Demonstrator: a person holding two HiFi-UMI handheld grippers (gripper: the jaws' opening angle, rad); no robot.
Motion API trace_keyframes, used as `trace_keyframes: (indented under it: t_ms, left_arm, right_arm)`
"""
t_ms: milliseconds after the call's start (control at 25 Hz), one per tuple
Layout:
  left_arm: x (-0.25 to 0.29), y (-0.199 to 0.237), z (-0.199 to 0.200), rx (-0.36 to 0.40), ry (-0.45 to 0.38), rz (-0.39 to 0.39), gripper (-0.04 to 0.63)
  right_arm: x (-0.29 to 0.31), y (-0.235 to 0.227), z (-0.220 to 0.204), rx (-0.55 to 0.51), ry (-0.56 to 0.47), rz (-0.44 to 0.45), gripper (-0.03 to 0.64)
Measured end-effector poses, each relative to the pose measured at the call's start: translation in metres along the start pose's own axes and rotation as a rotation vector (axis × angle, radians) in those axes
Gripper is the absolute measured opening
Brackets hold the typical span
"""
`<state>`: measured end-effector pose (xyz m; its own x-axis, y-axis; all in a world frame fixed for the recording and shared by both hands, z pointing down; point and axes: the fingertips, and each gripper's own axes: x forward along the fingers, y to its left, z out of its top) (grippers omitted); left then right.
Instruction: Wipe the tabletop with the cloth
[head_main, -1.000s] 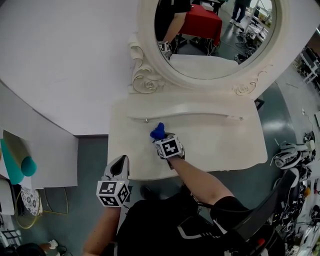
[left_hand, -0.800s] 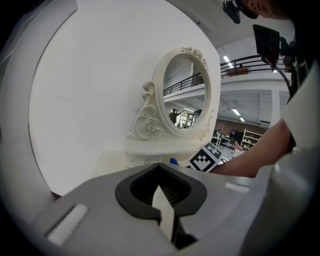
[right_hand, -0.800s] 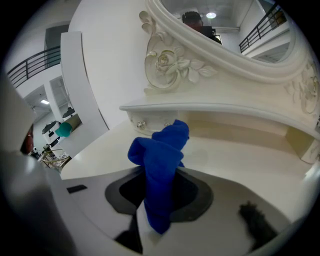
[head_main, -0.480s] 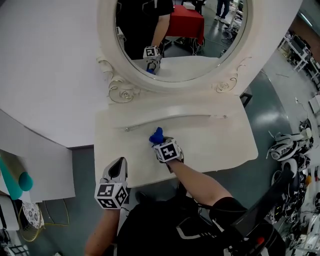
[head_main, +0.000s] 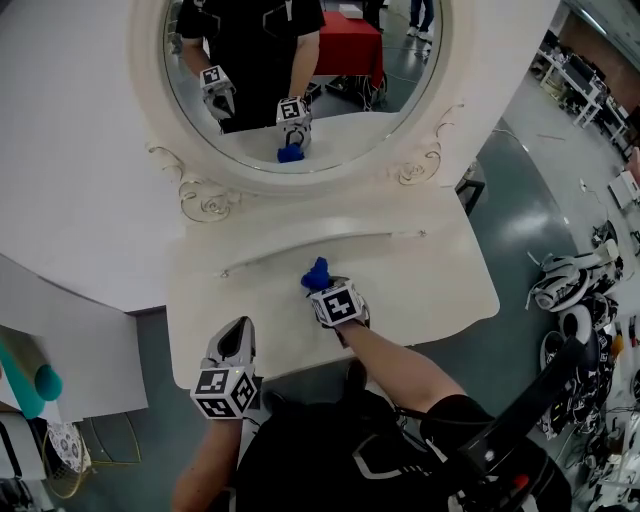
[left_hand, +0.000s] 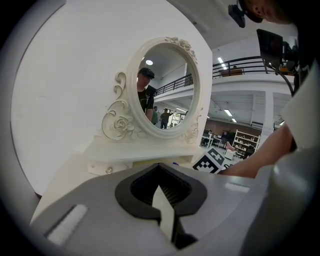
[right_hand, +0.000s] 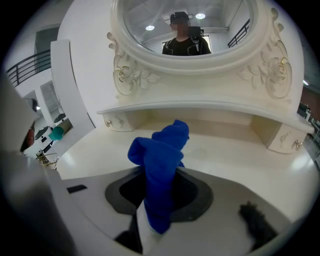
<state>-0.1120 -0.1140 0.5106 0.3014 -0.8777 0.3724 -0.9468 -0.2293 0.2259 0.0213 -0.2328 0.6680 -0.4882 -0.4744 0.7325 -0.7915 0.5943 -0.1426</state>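
A bunched blue cloth (head_main: 316, 274) (right_hand: 161, 165) is clamped in my right gripper (head_main: 327, 290) (right_hand: 157, 220), which is over the middle of the cream dressing tabletop (head_main: 420, 290) (right_hand: 235, 150). The cloth sticks up out of the jaws, and whether it touches the top is hidden. My left gripper (head_main: 233, 350) (left_hand: 167, 220) hangs at the table's front left edge, jaws shut with nothing between them. In the left gripper view the tabletop (left_hand: 70, 170) lies ahead and the right gripper's marker cube (left_hand: 212, 161) shows at the right.
An oval mirror (head_main: 290, 70) (right_hand: 190, 25) (left_hand: 162, 87) in a carved cream frame stands at the back over a low raised shelf (head_main: 330, 245) (right_hand: 210, 112). A white wall (head_main: 60, 150) is at the left. Grey floor and cluttered gear (head_main: 575, 290) lie to the right.
The head view has swung, so the table and mirror sit further left and both grippers now show in the mirror. The right gripper with the cloth and the left gripper have hardly moved.
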Motion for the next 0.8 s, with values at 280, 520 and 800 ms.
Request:
trace_keyframes:
  t_ms: [280, 520, 800]
  left_arm:
    - [0.026, -0.031, 0.003, 0.025, 0.013, -0.029, 0.009]
    - [0.048, -0.058, 0.005, 0.034, 0.021, -0.058, 0.009]
    - [0.073, -0.095, 0.006, 0.055, 0.027, -0.096, 0.009]
  right_arm:
    - [-0.014, -0.039, -0.007, 0.027, -0.011, -0.015, 0.123]
    - [-0.028, -0.075, -0.016, 0.052, -0.017, -0.037, 0.123]
    - [-0.047, -0.120, -0.027, 0.085, -0.032, -0.070, 0.123]
